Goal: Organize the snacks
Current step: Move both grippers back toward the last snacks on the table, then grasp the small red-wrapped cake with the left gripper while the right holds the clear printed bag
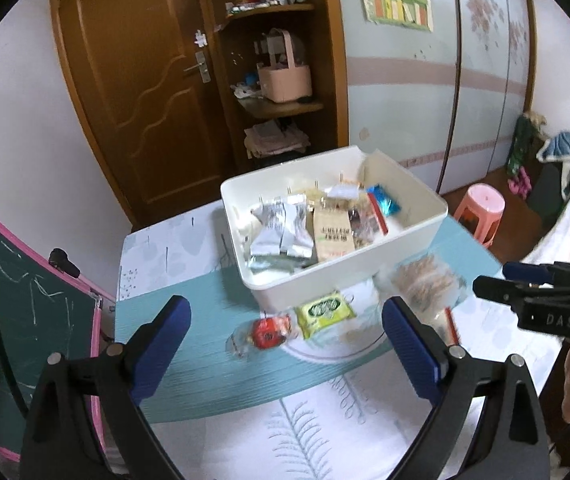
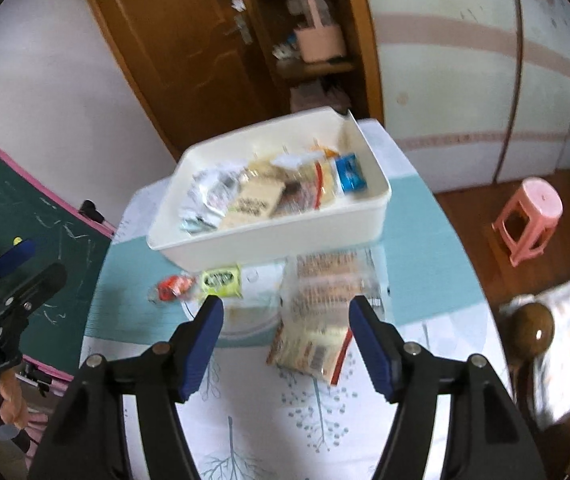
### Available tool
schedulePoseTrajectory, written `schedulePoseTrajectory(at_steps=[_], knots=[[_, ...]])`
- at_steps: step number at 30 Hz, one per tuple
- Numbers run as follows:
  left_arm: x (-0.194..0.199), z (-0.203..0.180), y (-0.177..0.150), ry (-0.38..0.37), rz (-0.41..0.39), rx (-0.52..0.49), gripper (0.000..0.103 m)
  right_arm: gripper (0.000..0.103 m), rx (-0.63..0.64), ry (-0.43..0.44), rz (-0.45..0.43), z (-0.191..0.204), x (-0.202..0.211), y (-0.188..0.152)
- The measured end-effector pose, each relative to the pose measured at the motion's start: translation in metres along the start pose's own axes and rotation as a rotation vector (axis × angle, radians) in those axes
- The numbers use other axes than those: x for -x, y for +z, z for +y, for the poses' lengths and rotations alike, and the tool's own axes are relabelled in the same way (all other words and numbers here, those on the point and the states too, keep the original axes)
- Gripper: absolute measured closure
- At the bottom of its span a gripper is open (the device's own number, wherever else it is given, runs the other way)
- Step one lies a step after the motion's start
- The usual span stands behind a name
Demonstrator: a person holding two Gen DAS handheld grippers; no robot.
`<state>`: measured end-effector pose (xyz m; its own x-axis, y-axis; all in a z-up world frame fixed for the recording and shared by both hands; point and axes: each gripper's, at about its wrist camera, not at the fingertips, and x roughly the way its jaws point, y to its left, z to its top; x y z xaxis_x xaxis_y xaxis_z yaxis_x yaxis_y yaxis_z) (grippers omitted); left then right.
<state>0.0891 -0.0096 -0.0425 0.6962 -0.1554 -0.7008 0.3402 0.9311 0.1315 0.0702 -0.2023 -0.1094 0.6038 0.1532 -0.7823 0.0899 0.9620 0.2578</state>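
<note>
Left wrist | left tool (image 1: 285, 344) released | right tool (image 2: 285, 338) released, nothing gripped | white bin (image 1: 413, 240) holds snacks

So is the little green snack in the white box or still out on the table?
Out. The green snack lies on the table just in front of the white box, beside a red snack.
</note>
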Motion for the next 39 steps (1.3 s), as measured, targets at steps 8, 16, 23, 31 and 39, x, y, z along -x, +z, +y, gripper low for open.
schedulePoseTrajectory(at_steps=[8,16,23,31,39], knots=[[-0.046,0.011,-0.030,0.015,0.103,-0.075,0.007,0.037,-0.151,-0.093,0.157,-0.015,-0.060,-0.039],[-0.102,0.034,-0.052,-0.026,0.214,-0.029,0.007,0.025,-0.215,-0.172,0.190,-0.017,-0.099,-0.066],[-0.131,0.041,-0.053,-0.069,0.237,-0.012,0.007,0.019,-0.158,-0.219,0.163,0.003,-0.111,-0.066],[-0.167,0.039,-0.046,-0.088,0.267,0.027,0.007,0.011,-0.073,-0.323,0.150,0.032,-0.126,-0.068],[-0.195,0.039,-0.046,-0.091,0.294,0.103,0.007,0.004,-0.113,-0.285,0.175,0.040,-0.131,-0.064]])
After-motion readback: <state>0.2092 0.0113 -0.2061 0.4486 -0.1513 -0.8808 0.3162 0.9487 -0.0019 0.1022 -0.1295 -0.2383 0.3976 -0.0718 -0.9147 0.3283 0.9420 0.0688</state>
